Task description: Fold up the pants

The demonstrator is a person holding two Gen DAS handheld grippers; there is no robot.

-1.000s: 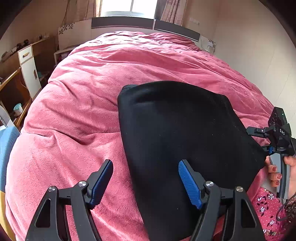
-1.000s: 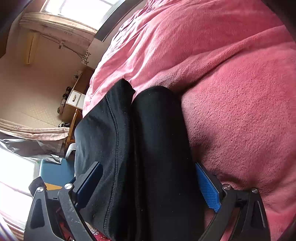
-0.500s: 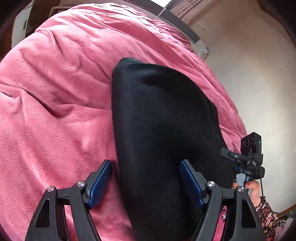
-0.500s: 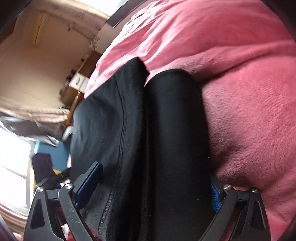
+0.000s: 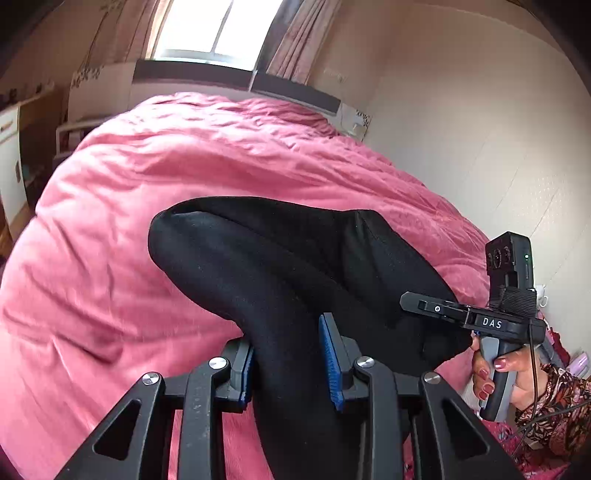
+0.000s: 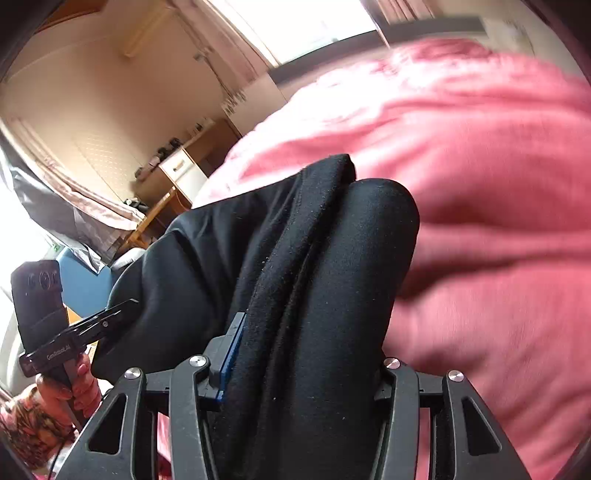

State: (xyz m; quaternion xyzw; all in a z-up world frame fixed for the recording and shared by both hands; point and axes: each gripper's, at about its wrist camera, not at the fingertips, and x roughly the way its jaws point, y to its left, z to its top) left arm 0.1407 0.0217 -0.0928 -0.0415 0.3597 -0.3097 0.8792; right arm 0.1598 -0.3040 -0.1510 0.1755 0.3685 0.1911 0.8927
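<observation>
The black pants [image 5: 280, 266] are folded into a thick bundle, lifted off the pink blanket [image 5: 147, 177] at the near edge. My left gripper [image 5: 290, 363] is shut on the bundle's near left edge, blue pads pressed into the cloth. My right gripper [image 6: 303, 354] is shut on the bundle's other near edge [image 6: 325, 280]; its right pad is hidden by cloth. The right gripper also shows in the left wrist view [image 5: 476, 317], and the left gripper in the right wrist view [image 6: 74, 332], each in a hand.
The pink blanket [image 6: 480, 184] covers the whole bed. A white wall [image 5: 480, 129] runs along the bed's right side. A window [image 5: 210, 33] and headboard are at the far end. A wooden desk and white cabinet [image 6: 181, 170] stand to the left.
Both grippers have closed on the near edges of the folded pants and lifted them. The bundle has bunched up and the views have tilted upward.
</observation>
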